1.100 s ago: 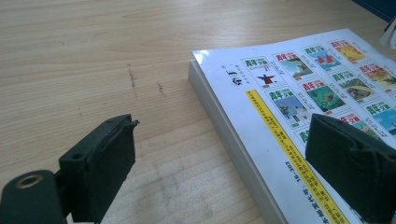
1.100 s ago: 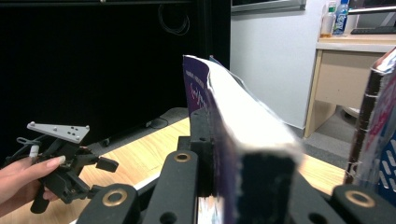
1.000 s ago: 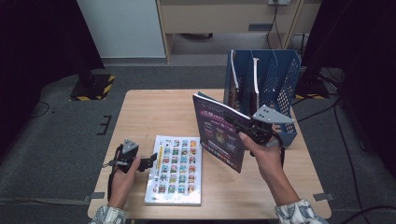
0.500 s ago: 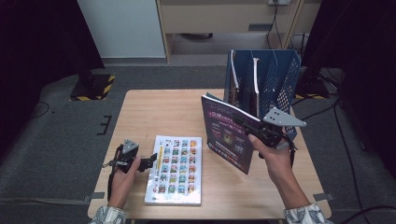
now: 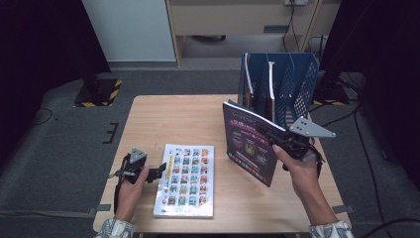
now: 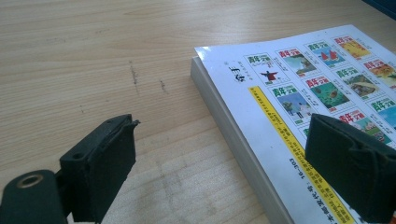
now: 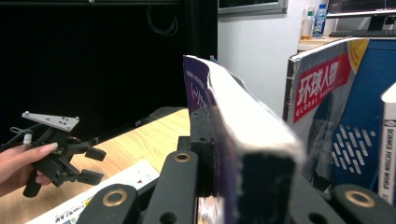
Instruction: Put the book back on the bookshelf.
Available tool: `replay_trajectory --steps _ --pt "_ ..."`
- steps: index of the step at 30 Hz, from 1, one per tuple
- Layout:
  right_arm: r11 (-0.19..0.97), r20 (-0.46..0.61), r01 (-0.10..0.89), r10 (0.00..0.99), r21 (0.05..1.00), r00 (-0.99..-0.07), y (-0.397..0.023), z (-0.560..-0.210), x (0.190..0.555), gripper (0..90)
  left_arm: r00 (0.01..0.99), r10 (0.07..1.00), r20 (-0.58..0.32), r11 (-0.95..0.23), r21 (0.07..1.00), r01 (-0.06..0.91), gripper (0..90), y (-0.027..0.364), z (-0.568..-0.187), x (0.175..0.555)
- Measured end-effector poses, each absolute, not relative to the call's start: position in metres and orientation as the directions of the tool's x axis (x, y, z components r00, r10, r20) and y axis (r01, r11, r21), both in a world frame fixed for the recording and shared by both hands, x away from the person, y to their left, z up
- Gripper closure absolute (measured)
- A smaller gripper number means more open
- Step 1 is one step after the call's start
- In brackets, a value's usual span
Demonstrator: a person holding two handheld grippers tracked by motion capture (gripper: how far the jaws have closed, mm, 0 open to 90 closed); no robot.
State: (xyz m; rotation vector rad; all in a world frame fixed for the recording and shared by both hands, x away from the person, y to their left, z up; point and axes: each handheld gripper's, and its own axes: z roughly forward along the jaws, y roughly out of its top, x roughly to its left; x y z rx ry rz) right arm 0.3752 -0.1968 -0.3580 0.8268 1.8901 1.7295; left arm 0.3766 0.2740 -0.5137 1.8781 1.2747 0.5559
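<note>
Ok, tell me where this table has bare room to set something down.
The far left of the table, beyond the white magazine and left of the blue file rack, is bare wood. A narrow strip runs between that magazine and the purple magazine. The right side is crowded: rack, purple magazine and right gripper sit close together.

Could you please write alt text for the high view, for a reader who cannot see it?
The right hand-held gripper is shut on a purple magazine, held upright above a wooden table in front of a blue file rack. The left hand-held gripper, jaws open, sits at the left edge of a white magazine lying flat.
</note>
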Motion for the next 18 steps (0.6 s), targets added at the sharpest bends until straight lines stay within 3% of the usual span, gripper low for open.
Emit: replay_trajectory --steps 18 --pt "0.022 0.078 0.133 0.71 0.991 -0.7 -0.221 -0.362 0.364 84.0 0.401 0.913 -0.069 -0.192 0.797 0.573 8.0 0.274 -0.514 0.377"
